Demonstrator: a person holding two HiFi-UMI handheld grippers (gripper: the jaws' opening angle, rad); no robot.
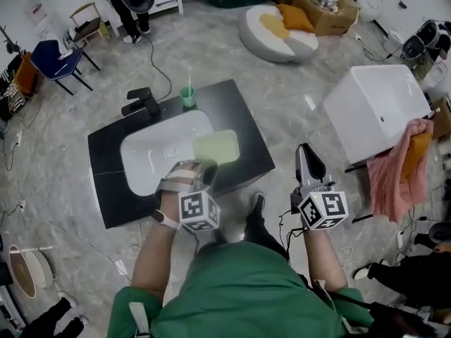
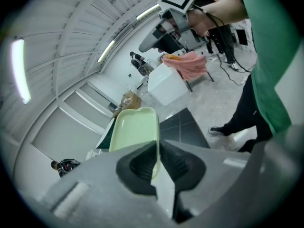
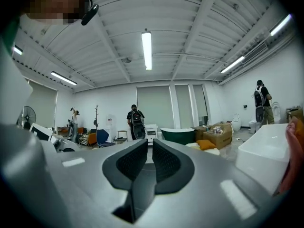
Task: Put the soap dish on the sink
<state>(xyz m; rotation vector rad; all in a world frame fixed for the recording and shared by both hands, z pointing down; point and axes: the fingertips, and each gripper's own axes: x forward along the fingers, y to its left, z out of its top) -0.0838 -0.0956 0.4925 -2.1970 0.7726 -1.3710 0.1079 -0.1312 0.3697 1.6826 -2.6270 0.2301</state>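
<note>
A pale green soap dish (image 1: pixel 217 146) hangs over the right end of the white sink basin (image 1: pixel 151 153), which is set in a black countertop (image 1: pixel 239 111). My left gripper (image 1: pixel 208 166) is shut on the dish's near edge. In the left gripper view the dish (image 2: pixel 135 127) stands on edge, its rim pinched by the left gripper (image 2: pixel 157 148). My right gripper (image 1: pixel 308 153) is held off to the right of the counter, over the floor. It is shut with nothing in it, and in its own view the right gripper (image 3: pixel 150 156) points out across the room.
A black faucet (image 1: pixel 141 101) and a green cup (image 1: pixel 187 96) with a toothbrush stand on the counter's far side. A white tub (image 1: pixel 377 108) with a pink cloth (image 1: pixel 398 171) lies to the right. Cables, chairs and a round cushion (image 1: pixel 278 30) lie beyond.
</note>
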